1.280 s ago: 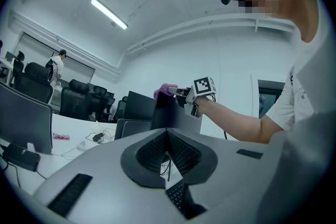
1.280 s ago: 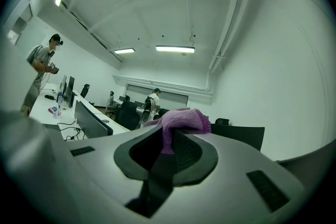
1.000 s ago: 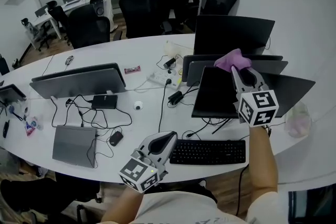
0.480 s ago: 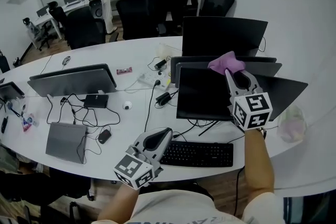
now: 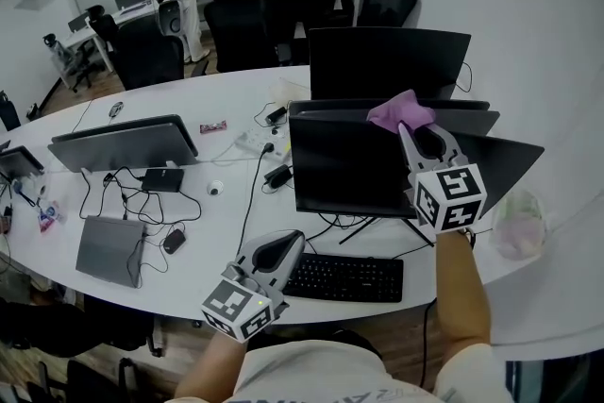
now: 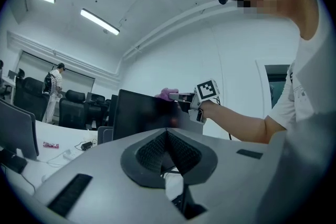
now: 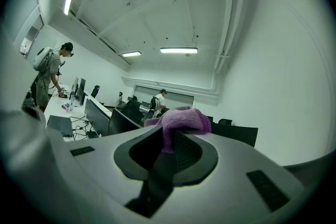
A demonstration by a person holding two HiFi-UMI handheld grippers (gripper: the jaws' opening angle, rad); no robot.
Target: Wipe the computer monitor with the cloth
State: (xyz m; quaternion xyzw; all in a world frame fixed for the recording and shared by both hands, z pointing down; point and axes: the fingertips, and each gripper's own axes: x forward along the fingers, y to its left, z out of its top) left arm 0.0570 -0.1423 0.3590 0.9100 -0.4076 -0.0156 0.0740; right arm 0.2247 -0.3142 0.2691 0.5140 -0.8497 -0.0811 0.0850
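**A:** Where's the cloth [image 5: 400,109] at right now?

**B:** Upper right of centre in the head view. The right gripper [image 5: 411,127] has its jaws clamped on it, right at the top edge of the front monitor [image 5: 349,167]. Can't tell if it's actually touching.

**A:** So which way does the wipe go?

**B:** My guess is down and left. The screen spreads below and to the left of the cloth, long axis running left-right across the frame. The right forearm reaches straight up from the bottom edge, so that hand's way nearer.

**A:** And the left gripper [image 5: 279,245]?

**B:** Jaws together, nothing in them, parked low at centre just beside the keyboard [image 5: 344,278].
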